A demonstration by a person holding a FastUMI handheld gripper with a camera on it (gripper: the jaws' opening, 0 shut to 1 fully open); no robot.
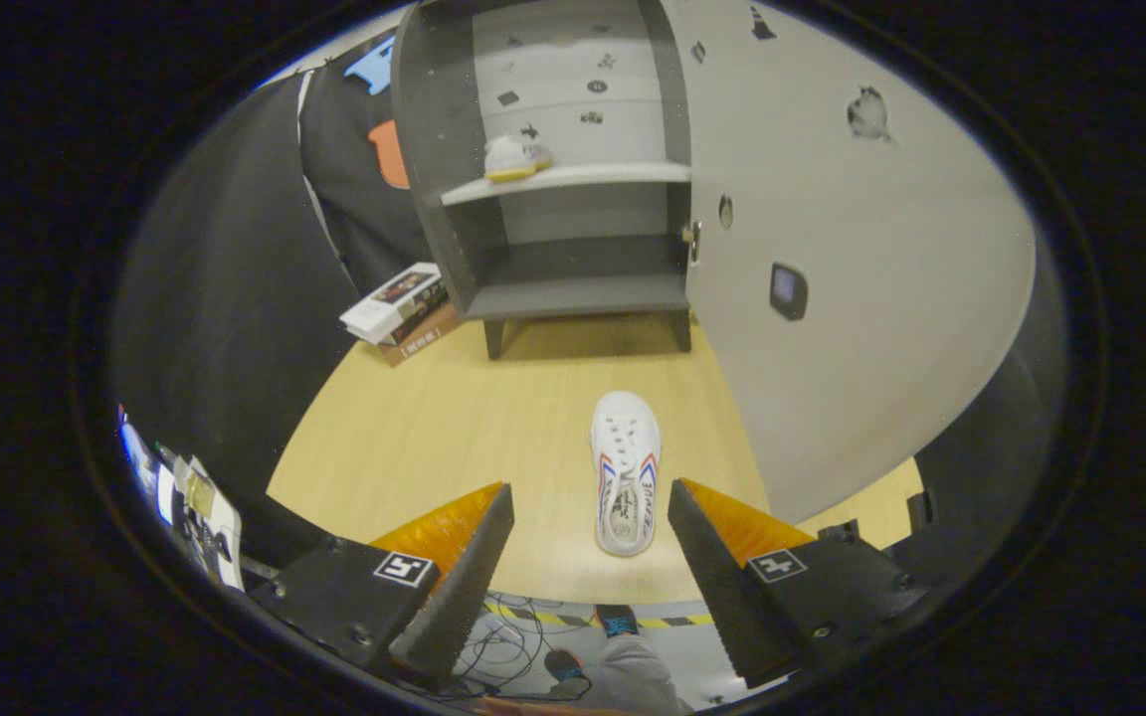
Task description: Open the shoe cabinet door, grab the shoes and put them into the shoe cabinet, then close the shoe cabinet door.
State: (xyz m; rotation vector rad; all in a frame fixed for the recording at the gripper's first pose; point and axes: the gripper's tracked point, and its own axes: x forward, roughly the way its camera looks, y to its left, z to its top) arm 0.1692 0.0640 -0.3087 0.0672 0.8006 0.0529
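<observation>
A white shoe [625, 471] with red and blue side stripes lies on the wooden floor board [434, 428], heel toward me, its heel end between my fingertips. My gripper [591, 502] is open, hovering above the shoe without touching it. Beyond stands the grey shoe cabinet [573, 288] with its door [832, 249] swung wide open to the right. A second white shoe [516, 157] with a yellow sole rests on the cabinet's upper shelf [583, 177]. The lower shelf is bare.
A stack of boxes [400, 310] lies left of the cabinet's foot. The board's near edge is just under my fingers, with cables and a person's feet [618, 622] on the floor below. The open door flanks the shoe on the right.
</observation>
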